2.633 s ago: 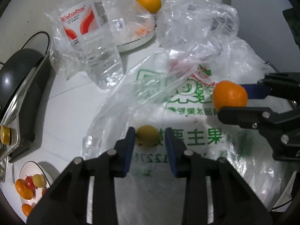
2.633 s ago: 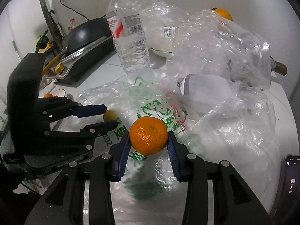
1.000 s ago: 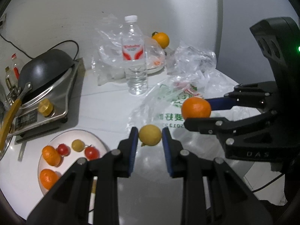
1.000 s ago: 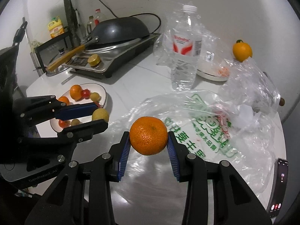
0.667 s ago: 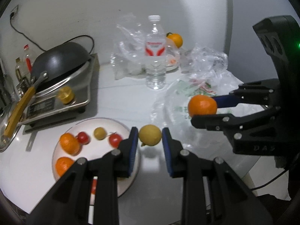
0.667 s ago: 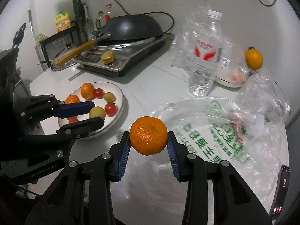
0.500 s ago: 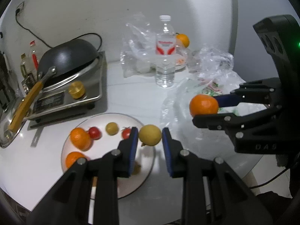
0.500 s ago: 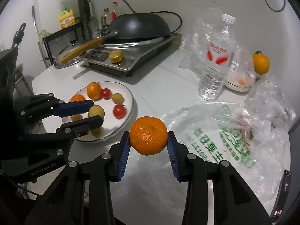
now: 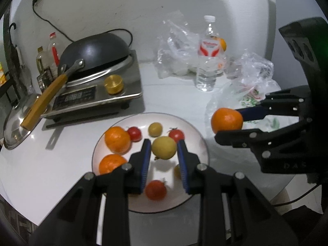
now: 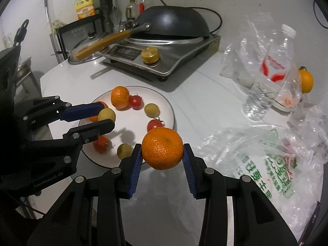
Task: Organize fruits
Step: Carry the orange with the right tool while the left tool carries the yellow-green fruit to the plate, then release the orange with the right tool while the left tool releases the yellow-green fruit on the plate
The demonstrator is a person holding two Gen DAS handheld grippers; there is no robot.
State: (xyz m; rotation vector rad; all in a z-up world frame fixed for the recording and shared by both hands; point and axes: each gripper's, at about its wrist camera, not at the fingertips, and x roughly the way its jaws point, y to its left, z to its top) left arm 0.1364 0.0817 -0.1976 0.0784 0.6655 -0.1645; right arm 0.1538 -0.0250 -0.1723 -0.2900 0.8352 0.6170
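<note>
The left gripper (image 9: 164, 153) pinches a smooth yellow fruit (image 9: 164, 147), a lemon perhaps, above the white plate (image 9: 199, 143), apparently ready to set it among the tomatoes and oranges there; beside it the right gripper (image 10: 162, 160) clamps a dimpled orange (image 10: 162, 148) short of the rim; beyond lie crinkled plastic bags (image 10: 266, 164) and a clear bottle (image 10: 268, 71)

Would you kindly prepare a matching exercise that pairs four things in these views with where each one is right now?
Things:
1. yellow fruit
2. mandarin
3. wok
4. water bottle

Places:
A. on the induction cooker
B. in the right hand-held gripper
C. standing beside the plastic bags
D. in the left hand-held gripper, above the plate

Pairs: 1-D, 2-B, 3-A, 4-C
</note>
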